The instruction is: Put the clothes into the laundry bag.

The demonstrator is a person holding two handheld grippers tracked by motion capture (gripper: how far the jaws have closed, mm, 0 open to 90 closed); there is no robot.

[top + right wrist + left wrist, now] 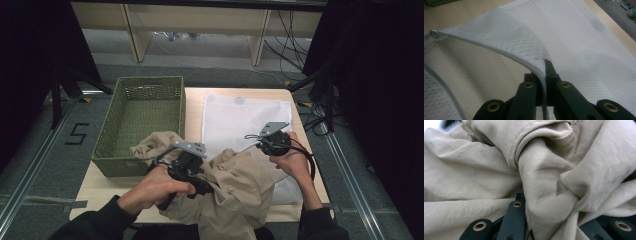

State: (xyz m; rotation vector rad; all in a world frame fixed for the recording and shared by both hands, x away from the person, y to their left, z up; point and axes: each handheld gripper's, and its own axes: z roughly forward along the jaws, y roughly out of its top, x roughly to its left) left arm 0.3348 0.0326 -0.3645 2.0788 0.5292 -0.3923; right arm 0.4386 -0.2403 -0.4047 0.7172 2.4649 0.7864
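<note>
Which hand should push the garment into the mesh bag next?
Left, probably. The left gripper is shut on the beige garment, bunched beside the mesh bag. The right gripper is clamped on the bag's zipper edge, lifting it open.

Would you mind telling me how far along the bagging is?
Done: the right claw is clamped on the mesh bag at its zipper edge, lifting it open. In hand: the left claw grips the beige garment. Left: the garment still lies outside the bag.
</note>
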